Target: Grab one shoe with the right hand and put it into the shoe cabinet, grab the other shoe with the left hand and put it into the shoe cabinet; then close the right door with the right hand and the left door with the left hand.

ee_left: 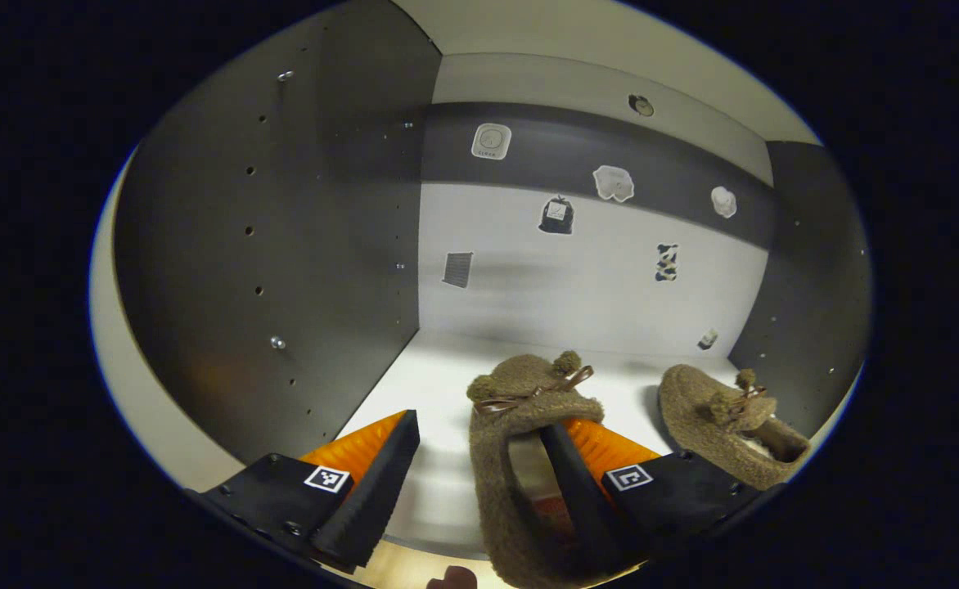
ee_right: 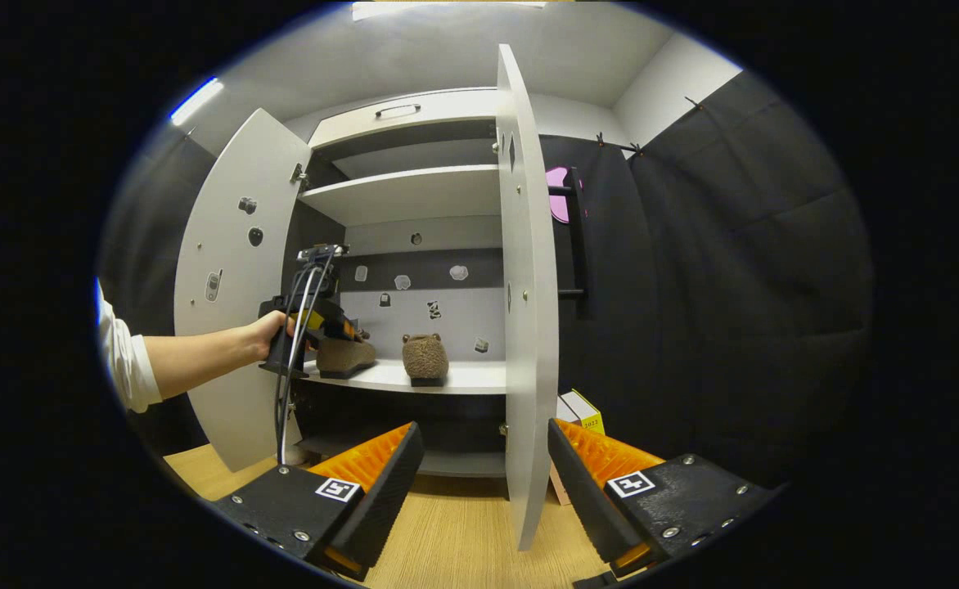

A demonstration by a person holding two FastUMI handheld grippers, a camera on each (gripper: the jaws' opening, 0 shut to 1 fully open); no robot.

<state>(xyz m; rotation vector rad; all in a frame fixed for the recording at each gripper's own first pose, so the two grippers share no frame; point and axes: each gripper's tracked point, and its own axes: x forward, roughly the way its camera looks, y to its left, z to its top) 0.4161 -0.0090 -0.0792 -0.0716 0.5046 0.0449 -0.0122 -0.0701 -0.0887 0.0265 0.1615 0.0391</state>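
Observation:
Two brown fuzzy slippers lie on the white shelf (ee_left: 438, 384) inside the shoe cabinet. In the left gripper view, the near slipper (ee_left: 520, 393) lies right at my left gripper (ee_left: 479, 429). That gripper is open: its right finger sits inside the slipper's opening and its left finger stands well clear of the slipper. The other slipper (ee_left: 721, 421) rests to the right, near the side wall. In the right gripper view, a hand holds the left gripper (ee_right: 316, 327) at one slipper (ee_right: 347, 356), and the second slipper (ee_right: 425, 358) stands beside it. My right gripper (ee_right: 479, 478) is open, low in front of the cabinet.
Both doors stand open: the left door (ee_right: 234, 286) swung wide, the right door (ee_right: 529, 327) edge-on just ahead of the right gripper. A small box (ee_right: 582, 409) sits on the wooden floor (ee_right: 463, 540) right of the cabinet. Another shelf (ee_right: 406, 192) lies above.

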